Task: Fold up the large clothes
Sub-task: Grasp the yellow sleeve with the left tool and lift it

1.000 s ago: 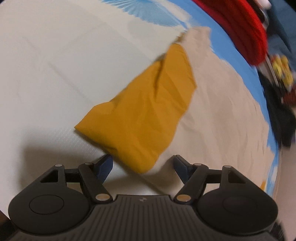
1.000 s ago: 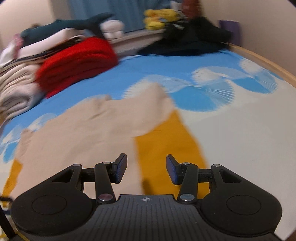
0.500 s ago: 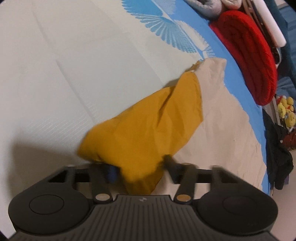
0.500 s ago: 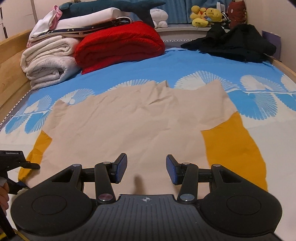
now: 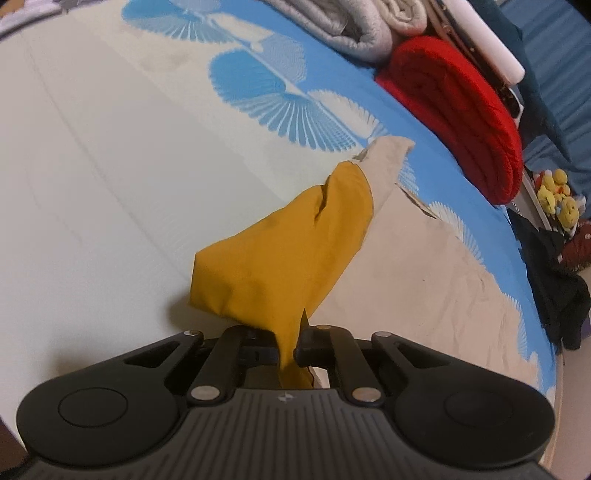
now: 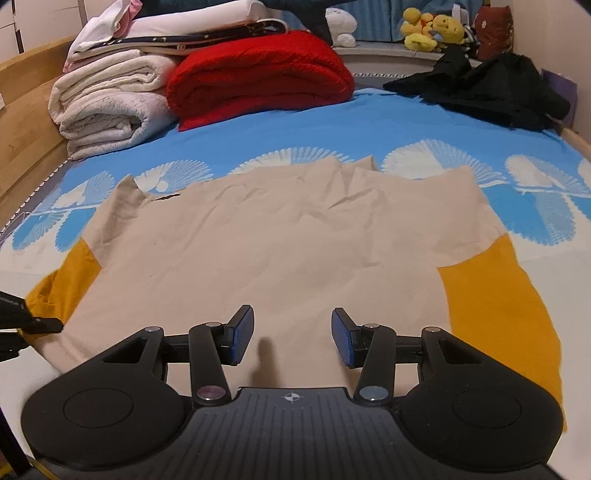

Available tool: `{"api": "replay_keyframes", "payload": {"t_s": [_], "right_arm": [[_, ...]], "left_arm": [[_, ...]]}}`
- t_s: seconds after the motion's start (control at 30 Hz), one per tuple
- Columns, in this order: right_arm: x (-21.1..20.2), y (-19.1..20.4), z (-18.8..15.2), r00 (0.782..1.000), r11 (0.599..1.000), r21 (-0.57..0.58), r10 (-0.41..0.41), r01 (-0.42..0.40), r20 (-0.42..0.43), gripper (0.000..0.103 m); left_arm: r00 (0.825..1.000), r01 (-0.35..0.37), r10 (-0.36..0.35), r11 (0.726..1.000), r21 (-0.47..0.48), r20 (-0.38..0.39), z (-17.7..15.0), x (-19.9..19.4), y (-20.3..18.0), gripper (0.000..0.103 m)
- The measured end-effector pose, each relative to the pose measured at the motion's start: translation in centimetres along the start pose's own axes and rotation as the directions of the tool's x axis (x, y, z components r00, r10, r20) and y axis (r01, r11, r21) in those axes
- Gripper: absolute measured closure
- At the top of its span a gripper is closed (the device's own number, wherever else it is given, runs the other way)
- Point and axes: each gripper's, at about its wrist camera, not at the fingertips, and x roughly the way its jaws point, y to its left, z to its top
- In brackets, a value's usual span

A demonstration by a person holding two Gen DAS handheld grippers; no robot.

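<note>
A large beige shirt [image 6: 288,236] with yellow sleeves lies spread flat on the bed. My left gripper [image 5: 287,349] is shut on the end of the left yellow sleeve [image 5: 291,254] and holds it lifted off the sheet. That sleeve shows at the left edge of the right wrist view [image 6: 62,280], with part of the left gripper beside it. My right gripper [image 6: 293,339] is open and empty, hovering over the shirt's lower hem. The right yellow sleeve [image 6: 502,306] lies flat to its right.
A folded red blanket [image 6: 258,77] and folded white blankets [image 6: 107,107] are stacked at the head of the bed. A black garment [image 6: 495,88] lies at the back right. Plush toys [image 6: 432,33] sit on the ledge. A wooden bed rail [image 6: 26,122] runs along the left.
My left gripper closed on the yellow sleeve end and lifted it. The right gripper swung from the right sleeve to the middle of the shirt's hem and stayed open.
</note>
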Motion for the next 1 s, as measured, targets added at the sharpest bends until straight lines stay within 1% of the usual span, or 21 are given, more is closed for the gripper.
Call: {"api": "replay_keyframes", "payload": {"t_s": [0.07,0.13,0.23,0.27,0.3,0.37,0.43,0.47,0.53,0.6,0.77,0.83,0.87,0.9,0.97,1.0], "right_arm": [[0.6,1.1,-0.2,1.000,1.000,-0.014,0.018,-0.018,-0.016,0.054],[1.7,2.1,-0.5,0.998,0.999,-0.041,0.032,-0.035,-0.062,0.054],[4.4,2.8,-1.7,0.984,0.996,-0.092,-0.030,0.014,-0.176,0.054],[5.0,2.7,-1.9,0.980,0.996,-0.084,-0.036,0.020,-0.196,0.054],[5.4,2.5,-1.8,0.978,0.998,-0.064,-0.036,0.023,-0.206,0.054],[5.8,2.1,-1.7,0.976,0.999,-0.037,-0.030,0.023,-0.215,0.054],[6.1,2.0,-1.6,0.974,0.999,-0.029,-0.025,0.018,-0.226,0.054],[6.2,1.9,-1.5,0.973,0.999,-0.033,-0.023,0.016,-0.229,0.054],[6.4,1.9,-1.4,0.972,0.999,-0.038,-0.020,0.011,-0.234,0.053],[6.5,1.7,-1.4,0.971,0.999,-0.035,-0.013,0.005,-0.239,0.053],[7.0,1.8,-1.1,0.969,0.999,-0.034,-0.004,-0.004,-0.248,0.053],[7.1,1.8,-1.1,0.968,0.999,-0.037,-0.002,-0.008,-0.251,0.053],[7.1,1.7,-1.1,0.968,0.999,-0.038,-0.003,-0.007,-0.252,0.053],[7.2,1.8,-1.1,0.967,0.999,-0.039,-0.004,-0.006,-0.253,0.053],[7.3,1.8,-1.1,0.967,0.999,-0.040,-0.006,-0.005,-0.255,0.053],[7.4,1.8,-1.1,0.967,0.999,-0.040,-0.007,-0.003,-0.255,0.053]], "left_arm": [[1.000,0.000,0.000,1.000,0.015,-0.017,0.1,-0.6,0.4,0.096],[0.999,0.016,-0.016,1.000,0.006,-0.049,0.3,-0.6,1.1,0.094],[0.994,0.043,-0.049,0.997,-0.063,-0.100,0.7,0.2,2.4,0.088],[0.992,0.043,-0.052,0.996,-0.083,-0.114,0.8,0.6,2.8,0.082],[0.991,0.033,-0.045,0.995,-0.096,-0.126,0.8,1.0,3.2,0.069],[0.988,0.010,-0.031,0.990,-0.144,-0.150,1.2,2.2,4.0,0.065],[0.983,0.017,-0.056,0.976,-0.218,-0.174,1.5,3.3,4.9,0.058],[0.980,0.021,-0.069,0.968,-0.249,-0.184,1.6,3.8,5.2,0.056],[0.977,0.026,-0.084,0.960,-0.279,-0.198,1.9,4.5,5.7,0.056],[0.974,0.025,-0.090,0.955,-0.296,-0.207,2.0,5.2,5.9,0.052],[0.973,0.022,-0.087,0.958,-0.287,-0.215,2.3,5.9,5.4,0.052],[0.974,0.025,-0.082,0.965,-0.261,-0.209,2.1,5.5,5.3,0.055],[0.975,0.032,-0.084,0.969,-0.244,-0.205,2.1,5.4,5.1,0.064],[0.976,0.040,-0.086,0.973,-0.229,-0.198,2.1,5.4,4.8,0.076],[0.980,0.062,-0.096,0.980,-0.188,-0.174,2.2,4.8,4.2,0.088],[0.982,0.067,-0.095,0.984,-0.167,-0.164,2.1,4.6,4.0,0.090]]}}
